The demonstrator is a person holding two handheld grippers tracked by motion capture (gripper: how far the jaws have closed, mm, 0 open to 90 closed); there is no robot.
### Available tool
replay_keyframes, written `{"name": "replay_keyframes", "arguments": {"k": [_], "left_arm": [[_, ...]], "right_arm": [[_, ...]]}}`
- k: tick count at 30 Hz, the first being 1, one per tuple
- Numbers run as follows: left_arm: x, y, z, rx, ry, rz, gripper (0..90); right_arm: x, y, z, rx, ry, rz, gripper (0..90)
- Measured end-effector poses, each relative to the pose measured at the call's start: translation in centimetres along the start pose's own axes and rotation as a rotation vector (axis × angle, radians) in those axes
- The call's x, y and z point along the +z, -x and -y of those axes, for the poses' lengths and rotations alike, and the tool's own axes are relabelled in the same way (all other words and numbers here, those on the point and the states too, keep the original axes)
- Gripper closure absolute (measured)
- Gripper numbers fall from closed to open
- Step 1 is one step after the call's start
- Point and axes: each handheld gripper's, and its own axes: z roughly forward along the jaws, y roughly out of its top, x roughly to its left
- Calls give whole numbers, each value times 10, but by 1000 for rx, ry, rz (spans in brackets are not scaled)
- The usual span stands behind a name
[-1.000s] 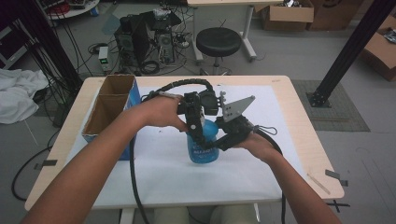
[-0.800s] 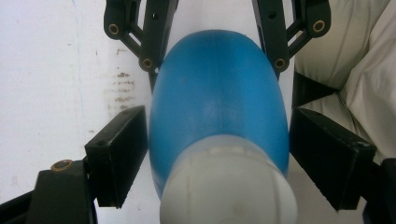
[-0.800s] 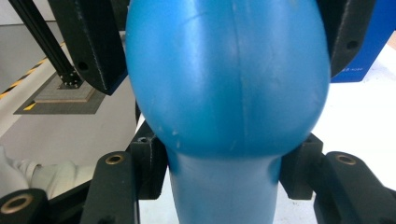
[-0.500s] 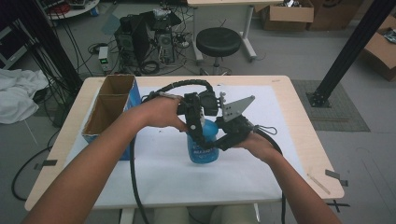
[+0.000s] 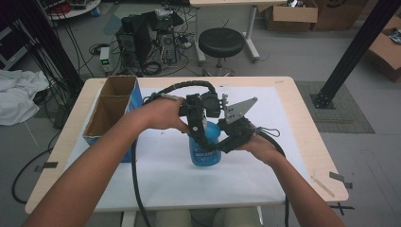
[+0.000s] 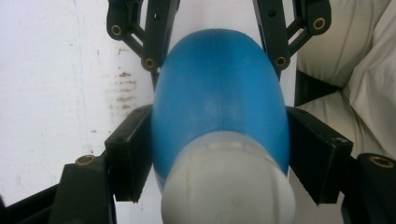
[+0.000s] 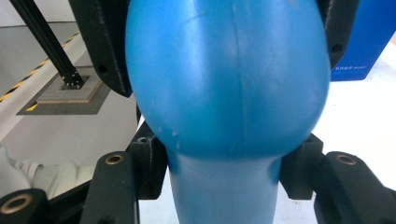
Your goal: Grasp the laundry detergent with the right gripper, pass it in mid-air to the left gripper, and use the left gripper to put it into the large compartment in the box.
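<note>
Gripping the blue bottle [image 5: 204, 149], both forearms converge mid-table.

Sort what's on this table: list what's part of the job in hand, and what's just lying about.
In the job:
blue bottle
white cap
left gripper
right gripper

Lying about:
cardboard box
white sheet

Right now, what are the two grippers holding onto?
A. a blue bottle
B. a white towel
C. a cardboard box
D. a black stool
A: both the left gripper and the right gripper have their black jaws against the sides of the blue bottle, which stands on the white table cover.
</note>
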Motion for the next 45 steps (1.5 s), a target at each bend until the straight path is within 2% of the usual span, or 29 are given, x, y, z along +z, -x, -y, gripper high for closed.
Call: {"name": "replay_keyframes", "arguments": {"k": [14,24,29,30,31,32,35,37,41,45], "left_arm": [[1,-1,1,-2,-5,2,371],[-2,2,-1,8,4,0,377],[-5,4,-2,6,-8,1,379],[-5,4,-3,8,-8,-1,380],[-5,5,-2,7,-12,1,380],[-6,5,-2,6,-11,3,380],[-8,4,2,-11,-13,2,381],[-12,2,6,-26,-17,-5,381],[-23,-1,14,-69,-3,-24,380],[-36,-8,21,-141,0,-53,380]], "right_arm": [[1,0,1,1,0,-5,441],[0,-1,1,-5,8,-15,435],[0,-3,-2,-10,7,-15,422],[-1,-3,-2,-16,8,-13,383],[-1,-3,-3,-11,12,1,294],[-3,-3,-2,3,17,11,254],[-8,-1,1,29,8,10,192],[-14,-1,4,45,-8,6,182],[-33,-2,12,74,-77,11,168],[-55,-2,15,101,-134,38,159]]}}
